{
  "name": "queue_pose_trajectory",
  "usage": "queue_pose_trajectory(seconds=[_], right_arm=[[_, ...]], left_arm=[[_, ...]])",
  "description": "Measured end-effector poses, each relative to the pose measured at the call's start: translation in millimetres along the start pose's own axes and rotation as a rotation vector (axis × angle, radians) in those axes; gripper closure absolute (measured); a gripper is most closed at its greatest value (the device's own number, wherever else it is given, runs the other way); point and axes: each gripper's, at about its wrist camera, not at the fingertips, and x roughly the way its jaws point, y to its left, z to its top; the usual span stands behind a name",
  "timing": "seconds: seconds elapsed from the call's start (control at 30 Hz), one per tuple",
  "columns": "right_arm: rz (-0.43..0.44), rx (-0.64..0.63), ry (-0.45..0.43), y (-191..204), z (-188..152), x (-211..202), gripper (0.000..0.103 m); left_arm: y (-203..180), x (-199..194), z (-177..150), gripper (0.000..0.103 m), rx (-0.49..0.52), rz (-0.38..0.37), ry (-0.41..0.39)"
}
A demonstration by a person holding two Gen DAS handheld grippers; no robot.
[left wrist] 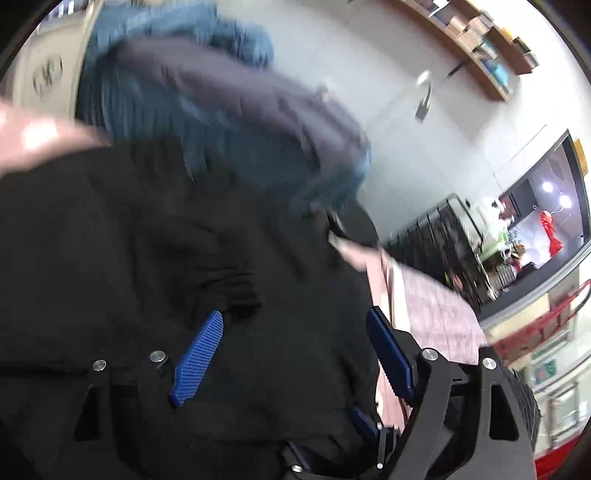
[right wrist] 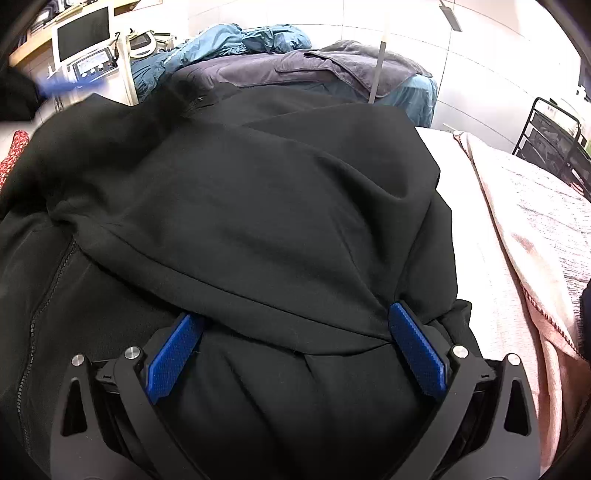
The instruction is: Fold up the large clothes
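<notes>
A large black garment (right wrist: 258,206) lies spread over the bed and fills most of the right wrist view, with a zip seam on its left side. My right gripper (right wrist: 297,312) stands wide open at its near edge, blue pads (right wrist: 177,354) apart, with a bunched fold of the black cloth lying between them and not pinched. The left wrist view is blurred. There the black garment (left wrist: 147,258) fills the lower left, and my left gripper (left wrist: 295,314) hangs over it open, nothing between its blue pads (left wrist: 197,358).
A heap of blue and grey-purple clothes (right wrist: 295,62) lies behind the black garment. A pink blanket (right wrist: 524,229) covers the bed on the right, beside a black wire rack (right wrist: 554,136). A monitor (right wrist: 83,33) and devices stand at the back left.
</notes>
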Motion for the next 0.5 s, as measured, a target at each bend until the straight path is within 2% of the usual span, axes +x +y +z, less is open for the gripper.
queue_pose_trajectory(seconds=[0.1,0.13,0.17,0.2,0.3,0.37,0.4,0.43,0.47,0.5], right_arm=[[0.003,0.002,-0.004,-1.9,0.8,1.0,0.004],[0.005,0.003,-0.005,-2.5,1.3,1.6,0.004],[0.005,0.004,-0.006,-3.2,1.9,2.2,0.004],[0.005,0.004,-0.007,-3.1,2.4,2.6,0.004],[0.001,0.003,-0.008,-1.8,0.7,1.5,0.004],[0.001,0.004,-0.008,-1.8,0.4,0.6,0.004],[-0.001,0.002,-0.007,-0.8,0.8,0.4,0.004],[-0.002,0.001,-0.009,-0.7,0.9,0.3,0.004],[-0.001,0.001,-0.009,-0.5,1.0,0.4,0.004],[-0.002,0.001,-0.009,-0.2,1.1,0.3,0.004]], left_arm=[[8.6,30.0,-16.4,0.022,-0.043,-0.008,0.133],[10.9,28.9,-23.4,0.021,-0.046,-0.015,0.148],[10.1,28.6,-26.7,0.014,-0.043,-0.021,0.155],[10.1,23.1,-28.3,0.011,-0.031,-0.020,0.156],[6.1,-3.0,-32.5,0.011,0.007,-0.037,0.124],[1.9,-24.6,-26.7,0.010,0.033,-0.037,0.074],[2.7,-42.2,-18.4,0.006,0.061,-0.004,0.019],[4.0,-55.4,-11.5,0.006,0.086,0.042,-0.028],[6.2,-65.7,-4.5,0.006,0.117,0.109,-0.073],[12.2,-72.7,3.5,0.006,0.151,0.221,-0.111]])
